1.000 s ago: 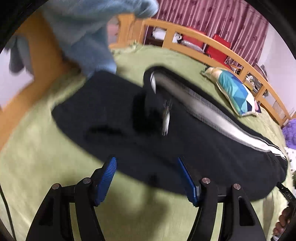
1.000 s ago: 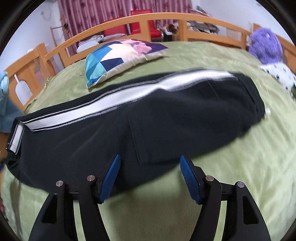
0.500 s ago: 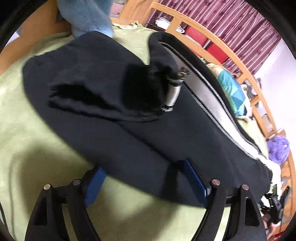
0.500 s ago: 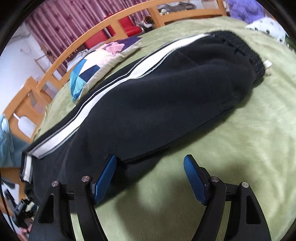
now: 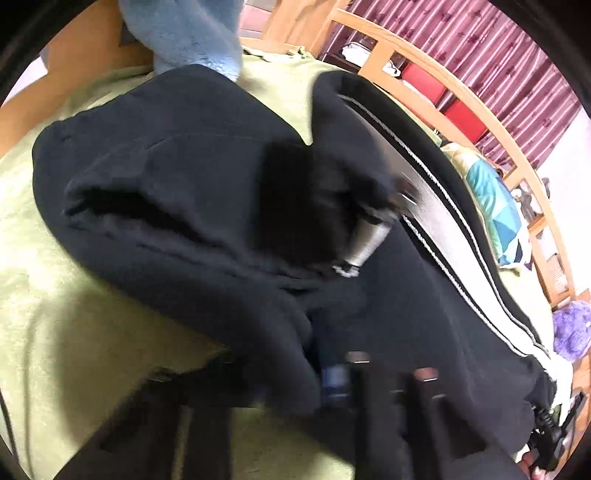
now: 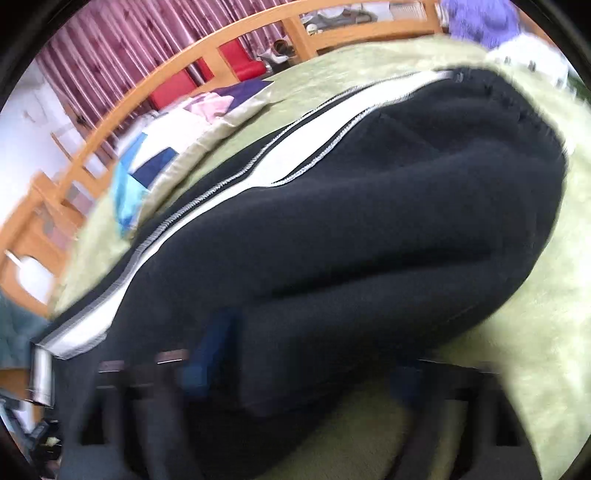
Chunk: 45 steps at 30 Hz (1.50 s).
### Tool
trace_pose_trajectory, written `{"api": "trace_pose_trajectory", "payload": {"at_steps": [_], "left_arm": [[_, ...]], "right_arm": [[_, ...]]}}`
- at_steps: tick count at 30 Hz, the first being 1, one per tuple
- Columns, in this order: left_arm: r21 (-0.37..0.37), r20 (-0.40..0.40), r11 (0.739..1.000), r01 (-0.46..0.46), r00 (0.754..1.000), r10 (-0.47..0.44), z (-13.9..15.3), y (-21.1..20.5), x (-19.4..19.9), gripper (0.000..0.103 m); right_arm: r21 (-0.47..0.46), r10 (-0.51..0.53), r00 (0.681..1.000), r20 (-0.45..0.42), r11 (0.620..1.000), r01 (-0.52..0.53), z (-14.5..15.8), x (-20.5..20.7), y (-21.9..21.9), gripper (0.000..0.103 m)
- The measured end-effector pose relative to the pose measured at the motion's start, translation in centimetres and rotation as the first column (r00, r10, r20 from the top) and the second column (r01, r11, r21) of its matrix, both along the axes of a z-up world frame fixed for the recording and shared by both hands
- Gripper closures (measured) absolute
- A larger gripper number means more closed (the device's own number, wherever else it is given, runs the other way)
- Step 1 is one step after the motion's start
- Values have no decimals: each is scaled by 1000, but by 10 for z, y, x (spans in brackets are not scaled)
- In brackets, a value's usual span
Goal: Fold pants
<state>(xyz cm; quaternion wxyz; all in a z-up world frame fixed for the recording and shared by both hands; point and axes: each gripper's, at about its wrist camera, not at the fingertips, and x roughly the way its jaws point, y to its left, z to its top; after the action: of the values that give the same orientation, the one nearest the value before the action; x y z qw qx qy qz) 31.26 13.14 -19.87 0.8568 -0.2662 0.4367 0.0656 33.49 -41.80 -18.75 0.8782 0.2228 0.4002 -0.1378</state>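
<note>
Black fleece pants (image 5: 207, 206) with a white side stripe (image 5: 436, 221) lie lengthwise on a green bed cover (image 5: 74, 332). A metal-tipped drawstring (image 5: 364, 243) rests on the waist end. My left gripper (image 5: 319, 371) sits at the pants' near edge, shut on a bunched fold of the black cloth. In the right wrist view the pants (image 6: 369, 221) fill the middle. My right gripper (image 6: 306, 363) is blurred and its jaws are closing, with a thick ridge of the near edge squeezed between the blue pads (image 6: 208, 350).
A patchwork pillow (image 5: 495, 214) (image 6: 177, 140) lies beyond the pants, by the curved wooden bed rail (image 5: 424, 62). A light blue fuzzy garment (image 5: 192, 33) hangs at the waist end. A purple plush toy (image 5: 572, 328) sits at the far corner.
Both grippers came down onto the pants' near edge, rolled, and went from wide apart to closed on the cloth. The fabric now bunches up between each pair of fingers.
</note>
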Motion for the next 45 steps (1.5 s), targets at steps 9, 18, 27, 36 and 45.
{"api": "trace_pose_trajectory", "payload": {"at_steps": [9,18,27,36,45], "left_arm": [[-2,36,999,35,999,-35,23,-1,-44,93],[2,-11,993,120,993,-120,35,-14,-186,93],[20,-4,969,248,969,-248,50,-44,-298,93],[-2,-23,968,253,967,-253,45,-41,-306,87],[85,-3,949,305,952,-306,59,-41,-335,74]], "right_arm": [[72,-34,997,74,997,29,26,-62,-16,88],[37,-46,998,54,998,44,54,-225,-31,88],[24,-111,994,18,994,110,61,-371,-65,88],[34,-164,986,-24,986,165,59,-418,-60,75],[-164,-88,995,48,982,95,90,-466,-16,61]]}}
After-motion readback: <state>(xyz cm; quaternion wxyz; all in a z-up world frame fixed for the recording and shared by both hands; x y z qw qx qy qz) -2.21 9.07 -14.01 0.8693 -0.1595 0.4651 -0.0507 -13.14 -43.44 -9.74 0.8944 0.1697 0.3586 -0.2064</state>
